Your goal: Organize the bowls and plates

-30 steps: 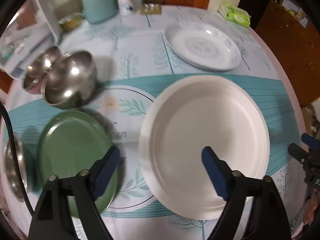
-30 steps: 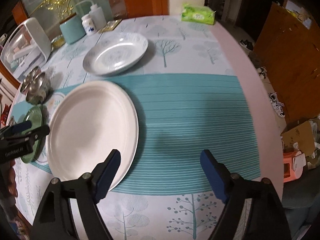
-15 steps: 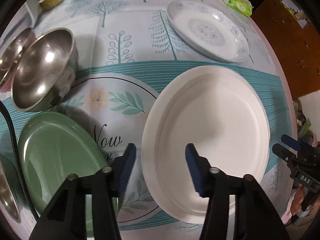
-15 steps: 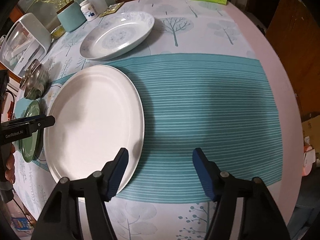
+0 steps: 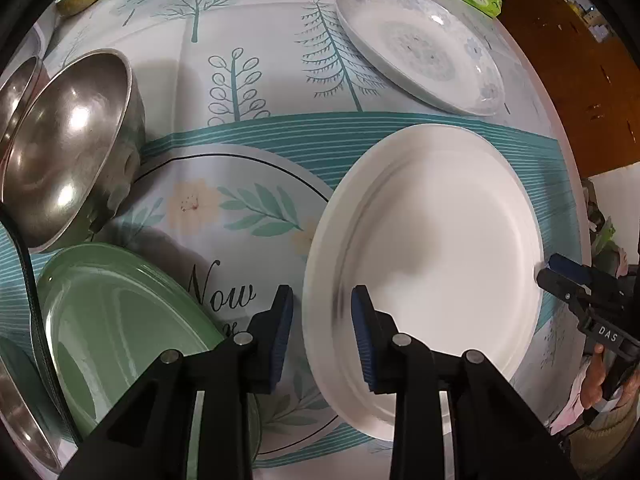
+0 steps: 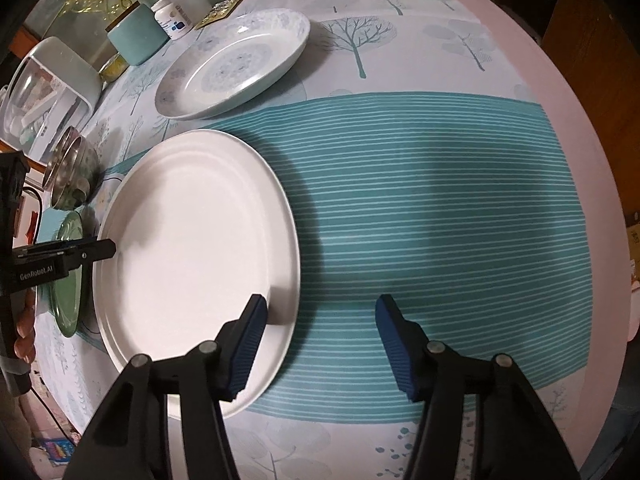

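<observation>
While both grippers flanked the white plate (image 5: 432, 248), nothing had been lifted off the table (image 6: 420, 208).
White plate: lay flat on the teal stripes, near the table's front edge, within reach of both sides.
Left gripper (image 5: 322, 328): jaws narrowed but not yet pressed together, straddling the plate's left rim, one finger outside, one over the dish; apparently set for a rim pinch.
Right gripper (image 6: 318, 336): spread wide, left finger over the plate's right rim, right finger above bare cloth.
Pose: each came in low, roughly level, from opposite sides.
Green plate (image 5: 120, 328): just left of the left gripper.
Steel bowls (image 5: 60, 144): nested, tilted, behind the green plate.
Patterned plate (image 6: 236, 64): farther back, apart.
</observation>
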`<state>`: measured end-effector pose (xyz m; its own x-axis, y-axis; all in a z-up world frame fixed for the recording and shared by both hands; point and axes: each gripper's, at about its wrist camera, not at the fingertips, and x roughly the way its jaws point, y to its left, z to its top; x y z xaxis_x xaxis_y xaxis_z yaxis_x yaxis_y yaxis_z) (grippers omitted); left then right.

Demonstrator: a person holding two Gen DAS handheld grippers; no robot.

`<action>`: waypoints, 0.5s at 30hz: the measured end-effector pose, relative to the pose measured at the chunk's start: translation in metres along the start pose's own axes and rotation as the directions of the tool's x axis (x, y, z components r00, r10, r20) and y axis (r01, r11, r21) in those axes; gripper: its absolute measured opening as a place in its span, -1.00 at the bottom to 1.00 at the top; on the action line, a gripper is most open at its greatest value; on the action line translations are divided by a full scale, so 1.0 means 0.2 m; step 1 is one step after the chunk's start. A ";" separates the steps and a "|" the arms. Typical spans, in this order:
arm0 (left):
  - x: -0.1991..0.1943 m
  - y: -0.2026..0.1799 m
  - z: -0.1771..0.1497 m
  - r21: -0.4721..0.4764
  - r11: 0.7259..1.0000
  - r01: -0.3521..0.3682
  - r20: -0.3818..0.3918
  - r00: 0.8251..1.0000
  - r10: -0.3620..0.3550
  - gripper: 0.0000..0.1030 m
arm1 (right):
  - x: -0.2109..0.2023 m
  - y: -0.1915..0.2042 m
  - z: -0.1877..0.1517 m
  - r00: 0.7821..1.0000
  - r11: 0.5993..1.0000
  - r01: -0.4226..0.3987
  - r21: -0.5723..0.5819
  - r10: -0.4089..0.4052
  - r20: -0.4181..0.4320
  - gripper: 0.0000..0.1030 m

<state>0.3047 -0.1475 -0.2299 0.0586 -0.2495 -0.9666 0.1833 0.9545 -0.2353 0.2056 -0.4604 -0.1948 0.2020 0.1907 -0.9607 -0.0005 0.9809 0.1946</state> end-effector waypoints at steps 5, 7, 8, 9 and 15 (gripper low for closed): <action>0.00 -0.02 0.01 0.018 1.000 -0.016 -0.006 1.000 0.016 -0.44 | 0.02 0.01 0.01 1.000 1.000 -0.023 0.005 0.023 -0.012 -0.06; 0.01 -0.04 0.01 0.028 0.999 -0.028 -0.010 1.000 0.028 -0.44 | 0.03 0.02 0.01 0.999 1.000 -0.028 0.000 0.028 -0.015 -0.11; 0.02 -0.06 0.02 0.033 0.999 -0.033 -0.012 0.999 0.033 -0.44 | 0.03 0.03 0.01 0.999 1.000 -0.030 -0.004 0.030 -0.015 -0.17; 0.03 -0.08 0.02 0.037 0.999 -0.035 -0.014 0.999 0.035 -0.44 | 0.03 0.03 0.01 0.999 0.999 -0.034 -0.008 0.034 -0.014 -0.24; 0.03 -0.17 0.02 0.074 0.996 -0.058 -0.007 0.998 0.059 -0.49 | 0.02 0.08 0.01 0.999 0.999 -0.041 -0.029 0.040 -0.008 -0.61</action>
<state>0.3020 -0.1823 -0.2273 0.0626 -0.1919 -0.9794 0.2514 0.9527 -0.1706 0.2082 -0.4447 -0.1952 0.1942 0.2304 -0.9535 -0.0368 0.9731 0.2276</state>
